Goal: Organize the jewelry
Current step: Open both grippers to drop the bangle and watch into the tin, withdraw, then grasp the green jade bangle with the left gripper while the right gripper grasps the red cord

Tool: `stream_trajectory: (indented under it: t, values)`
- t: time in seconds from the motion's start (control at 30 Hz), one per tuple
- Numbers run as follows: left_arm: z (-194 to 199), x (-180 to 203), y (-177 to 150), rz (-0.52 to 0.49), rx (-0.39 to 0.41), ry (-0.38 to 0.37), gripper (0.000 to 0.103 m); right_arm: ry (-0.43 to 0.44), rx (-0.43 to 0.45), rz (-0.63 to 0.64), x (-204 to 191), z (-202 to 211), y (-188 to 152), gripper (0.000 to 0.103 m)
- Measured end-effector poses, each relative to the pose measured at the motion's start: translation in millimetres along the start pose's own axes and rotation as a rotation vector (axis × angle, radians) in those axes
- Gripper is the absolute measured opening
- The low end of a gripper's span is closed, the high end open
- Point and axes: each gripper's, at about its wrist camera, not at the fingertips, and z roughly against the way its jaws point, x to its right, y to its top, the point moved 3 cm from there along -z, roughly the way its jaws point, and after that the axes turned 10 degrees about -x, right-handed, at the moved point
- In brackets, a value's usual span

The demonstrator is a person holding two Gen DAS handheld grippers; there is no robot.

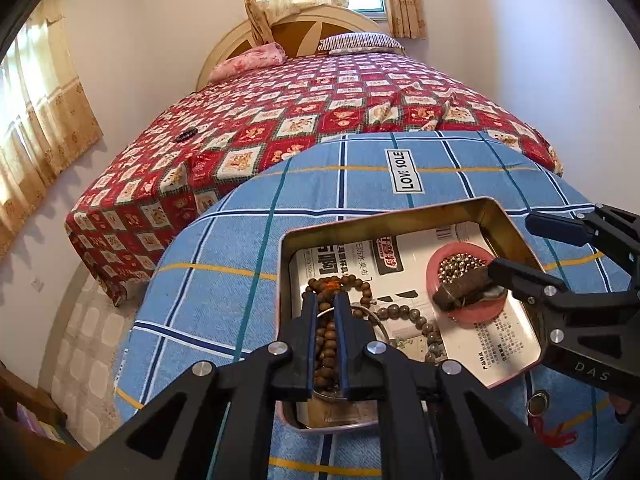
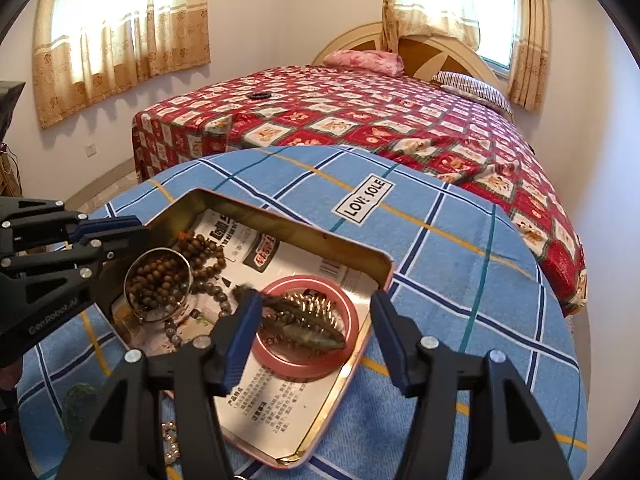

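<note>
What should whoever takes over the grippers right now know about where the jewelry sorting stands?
Left gripper: closed narrow on the glass cup of brown beads, which sits tilted inside the tin.
Right gripper: open and empty, over the pink dish.
In the dish: small metal beads and a dark oblong piece.
Done: bead strings lie loose in the tin beside the cup.
Left: a pale chain and a blurry green piece lie on the blue cloth outside the tin. A dark bracelet lies on the bed.
</note>
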Motion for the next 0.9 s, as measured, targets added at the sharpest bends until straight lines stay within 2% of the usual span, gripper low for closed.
stream_trajectory:
  t: [0.07,0.2,0.23,0.53,0.73,0.9]
  values:
    - [3.6,-2.5,-1.8,0.007,0.001,0.006,0.015,-0.009,0.004,-0.007,1.5,4.6,-1.8,0.059]
    - [15.1,-8.2,-14.3,0.027,0.02,0.017,0.046,-0.008,0.012,-0.027,4.4,15.0,-9.1,0.06]
    - [19.0,-9.9,-18.6,0.032,0.03,0.023,0.051,-0.012,0.015,-0.027,4.3,19.0,-12.4,0.06]
    - [33.0,-20.7,-72.6,0.07,-0.004,0.054,0.053,-0.023,0.023,-0.009,-8.1,48.8,-50.4,0.063]
    - [30.6,-16.3,-114.2,0.062,-0.061,0.061,0.053,-0.011,-0.013,-0.014,-15.1,54.9,-81.2,0.066]
    - [29.3,-8.9,-129.2,0.062,-0.08,0.055,0.053,-0.003,-0.054,0.016,-27.4,48.7,-101.1,0.066]
